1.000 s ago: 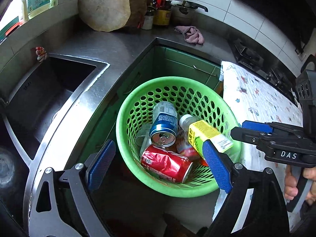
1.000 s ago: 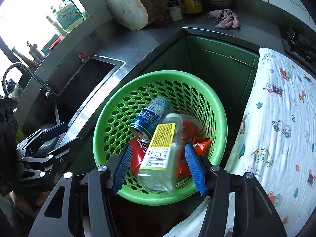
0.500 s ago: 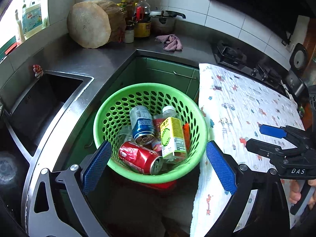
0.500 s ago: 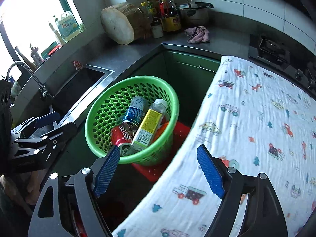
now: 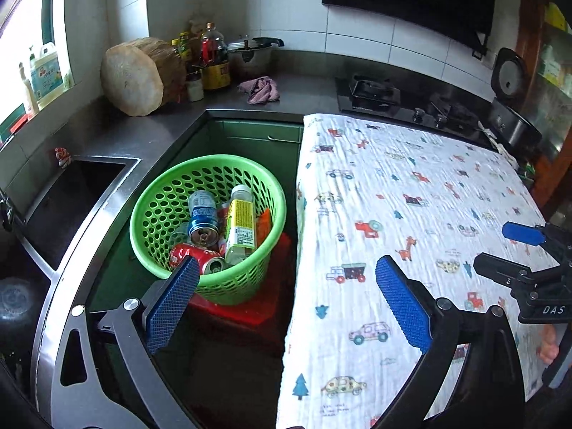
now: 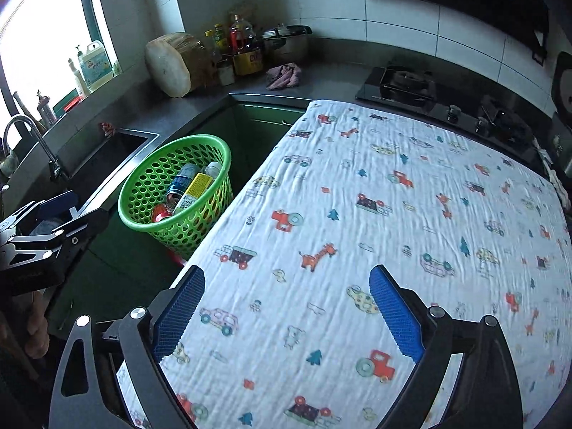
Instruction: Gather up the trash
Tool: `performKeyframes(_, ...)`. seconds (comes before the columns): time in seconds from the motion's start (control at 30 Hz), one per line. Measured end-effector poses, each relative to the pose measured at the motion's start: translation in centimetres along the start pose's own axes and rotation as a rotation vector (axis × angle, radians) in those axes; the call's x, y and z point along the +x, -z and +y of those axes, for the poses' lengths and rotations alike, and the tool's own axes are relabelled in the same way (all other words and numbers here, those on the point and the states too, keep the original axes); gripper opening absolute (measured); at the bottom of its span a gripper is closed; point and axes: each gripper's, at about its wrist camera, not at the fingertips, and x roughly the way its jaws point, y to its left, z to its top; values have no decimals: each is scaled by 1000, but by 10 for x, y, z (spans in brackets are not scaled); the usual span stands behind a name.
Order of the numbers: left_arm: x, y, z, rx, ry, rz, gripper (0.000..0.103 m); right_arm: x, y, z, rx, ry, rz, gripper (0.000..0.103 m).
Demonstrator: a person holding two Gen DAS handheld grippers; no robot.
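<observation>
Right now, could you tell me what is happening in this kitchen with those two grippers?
A person holding a gripper in each hand is collecting trash. The green basket beside the cloth-covered table holds a blue can, a red can and a yellow-labelled bottle. The left gripper is open and empty near the basket's rim; the right gripper is open and empty over the patterned cloth. No trash shows on the cloth in either view.

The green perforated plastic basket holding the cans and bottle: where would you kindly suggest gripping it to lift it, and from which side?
I would grip the green perforated plastic basket by its thick rolled rim, coming from above on the near side, one jaw inside and one outside the wall. The rim there is exposed, whereas the red soda can and the yellow-labelled clear bottle crowd the middle, and the cloth-covered table blocks the right.
</observation>
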Motion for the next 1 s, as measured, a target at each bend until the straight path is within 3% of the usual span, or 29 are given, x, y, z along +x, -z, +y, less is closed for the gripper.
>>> performKeyframes(0.23,-28,20,-36,11,-16,-17,98,-40,34,-13,-4,60,-37,93)
performKeyframes(0.53,-62,47,-62,-11,-74,-41,98,-73,67,-31,52,71,-66,94)
performKeyframes(1.0,-89,72,-95,8,-91,-54,98,-107,100,-49,65,76,-92,94)
